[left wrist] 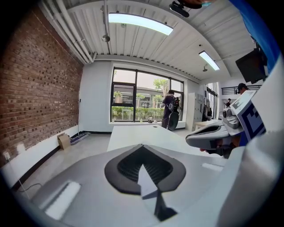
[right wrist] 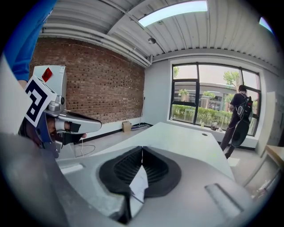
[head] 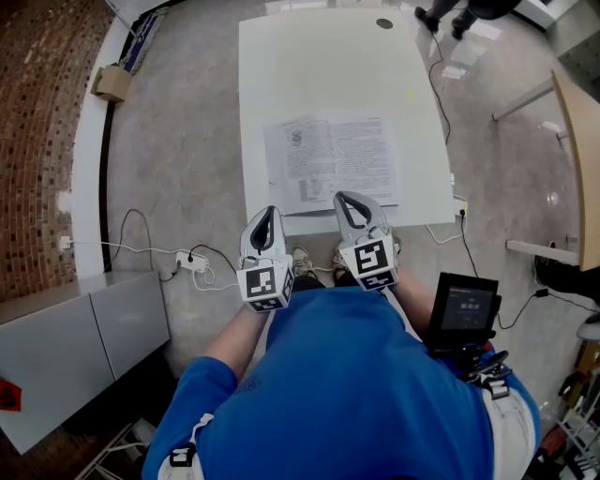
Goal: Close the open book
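The open book (head: 330, 159) lies flat on the near half of the white table (head: 319, 66), pages up. My left gripper (head: 270, 213) hangs at the table's front edge, just below the book's left corner, jaws shut with nothing between them. Beside it, my right gripper (head: 343, 197) reaches over the book's near edge, also shut and empty. In the left gripper view the pads of the left gripper (left wrist: 142, 146) meet at the tip, with the table beyond. In the right gripper view the right gripper (right wrist: 142, 148) is shut too. The book is hidden in both gripper views.
A dark round grommet (head: 384, 23) sits at the table's far end. A power strip with cables (head: 192, 261) lies on the floor at left, by a grey cabinet (head: 84, 347). Another desk (head: 577, 159) stands at right. A person (right wrist: 239, 115) stands by the far windows.
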A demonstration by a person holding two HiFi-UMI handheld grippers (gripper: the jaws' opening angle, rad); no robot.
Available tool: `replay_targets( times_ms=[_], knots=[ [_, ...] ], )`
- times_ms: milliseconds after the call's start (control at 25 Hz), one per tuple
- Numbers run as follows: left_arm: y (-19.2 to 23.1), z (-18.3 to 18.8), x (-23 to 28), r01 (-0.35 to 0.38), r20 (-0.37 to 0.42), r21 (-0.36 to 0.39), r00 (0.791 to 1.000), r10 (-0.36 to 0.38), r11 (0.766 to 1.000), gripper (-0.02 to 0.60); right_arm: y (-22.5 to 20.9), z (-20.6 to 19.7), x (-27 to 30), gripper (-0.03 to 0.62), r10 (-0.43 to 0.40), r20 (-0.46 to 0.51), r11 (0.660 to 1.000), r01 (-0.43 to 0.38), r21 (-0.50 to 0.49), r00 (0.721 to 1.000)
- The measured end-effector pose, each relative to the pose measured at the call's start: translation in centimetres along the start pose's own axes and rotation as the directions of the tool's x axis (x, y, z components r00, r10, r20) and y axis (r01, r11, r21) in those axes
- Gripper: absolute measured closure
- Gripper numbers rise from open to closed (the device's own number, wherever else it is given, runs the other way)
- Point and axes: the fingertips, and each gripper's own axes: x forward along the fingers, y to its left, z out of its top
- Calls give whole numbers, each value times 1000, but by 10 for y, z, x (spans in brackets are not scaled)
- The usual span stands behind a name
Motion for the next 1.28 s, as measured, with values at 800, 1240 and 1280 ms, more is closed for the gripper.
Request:
replay_targets(
  times_ms=[800, 1240, 1280],
  knots=[
    [33, -89, 36, 72, -165, -56, 983, -81, 996, 575, 79, -89, 71, 384, 28, -256, 835, -164, -526, 966],
    [52, -96, 25, 19, -178, -105, 983, -37, 994, 575, 84, -100, 89, 358, -89, -227, 583, -134, -801, 970],
    [54, -98, 24, 12, -180, -110, 983, -32, 994, 575, 85, -100, 91, 358, -92, -223, 577, -130, -806, 970]
  ],
)
